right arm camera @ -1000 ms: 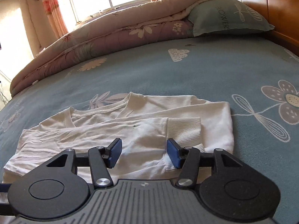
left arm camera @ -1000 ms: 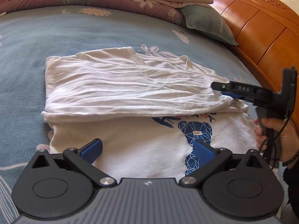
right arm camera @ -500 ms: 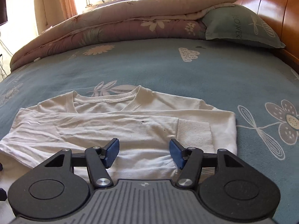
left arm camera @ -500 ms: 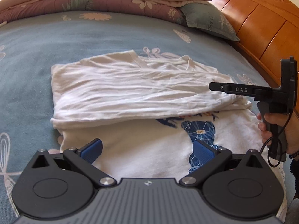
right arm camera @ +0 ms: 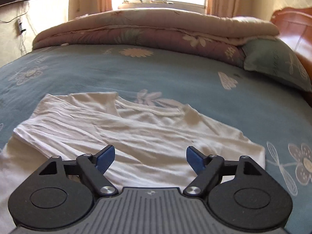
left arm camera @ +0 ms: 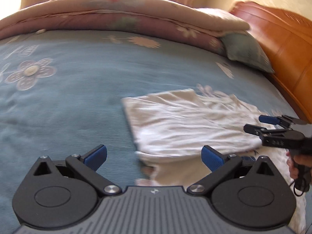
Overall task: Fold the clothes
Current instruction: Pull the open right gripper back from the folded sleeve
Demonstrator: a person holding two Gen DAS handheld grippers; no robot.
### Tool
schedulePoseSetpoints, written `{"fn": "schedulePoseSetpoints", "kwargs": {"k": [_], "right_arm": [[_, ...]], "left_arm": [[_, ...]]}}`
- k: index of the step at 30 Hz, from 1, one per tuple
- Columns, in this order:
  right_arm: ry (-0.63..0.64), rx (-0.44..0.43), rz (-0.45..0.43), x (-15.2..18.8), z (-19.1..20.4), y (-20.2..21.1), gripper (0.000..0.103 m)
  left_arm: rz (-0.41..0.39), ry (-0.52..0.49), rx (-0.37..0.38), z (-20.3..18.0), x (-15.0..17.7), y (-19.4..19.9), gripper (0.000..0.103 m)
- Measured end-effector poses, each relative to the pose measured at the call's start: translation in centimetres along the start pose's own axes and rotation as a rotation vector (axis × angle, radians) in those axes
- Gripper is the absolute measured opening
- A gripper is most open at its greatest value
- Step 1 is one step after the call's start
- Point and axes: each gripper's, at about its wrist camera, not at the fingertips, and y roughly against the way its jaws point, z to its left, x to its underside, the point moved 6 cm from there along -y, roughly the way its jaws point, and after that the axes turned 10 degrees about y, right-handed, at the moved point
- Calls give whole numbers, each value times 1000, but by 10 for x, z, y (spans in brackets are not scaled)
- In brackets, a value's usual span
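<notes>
Ahead of the left gripper (left arm camera: 154,157), between its widely spread blue pads, is mostly the blue bed sheet (left arm camera: 68,101); only the left edge of the white shirt (left arm camera: 181,124) reaches past its right pad. This gripper holds nothing, and its pads do not touch the cloth.

Further right, the shirt lies flat on the bed with a sleeve (right arm camera: 109,136) folded across the body (the printed front shows only as a dark patch behind the left gripper's right pad, too blurred to read). The collar (right arm camera: 148,111) lies beyond the right gripper's fingertips, toward the rolled quilt (right arm camera: 156,29).

The right gripper (right arm camera: 148,158) hovers over the folded sleeve, its jaws have just been opening, and now they stand wide apart with nothing between them. A hand (left arm camera: 298,165) holds its handle in the left view.

As I judge it, the sleeve fold is laid down and the next fold is not yet begun. The risks from here: the loose sleeve can slide off if a pad drags over it, because nothing pins it. Also, a pinch that takes only the top layer would pull the fold open instead of lifting the whole side. The left gripper is beside the shirt's edge, not over it, so a grab from there may catch the sheet together with the cloth.
</notes>
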Motion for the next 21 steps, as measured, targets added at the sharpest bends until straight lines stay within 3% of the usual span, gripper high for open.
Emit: {"fn": "schedulePoseSetpoints", "kwargs": {"k": [4,11,15,18,21], "right_arm": [[93,-85,-41,-40,50,-12,85],[165,-113,27,-46,132,-70,84],[235,-15,13,-40,149,-57,84],[275,-72,-1,-39,153,-38,87],[287,-85,43,-32,156,-31,89]], "left_arm": [[-9,31,-16,19,-3,5,102],[-8,21,-4,32,2,13,102],[-6,27,-14,41,4,17,102],[-14,42,-18,45,4,21,102],[-17,47,-13,44,3,23,102]]}}
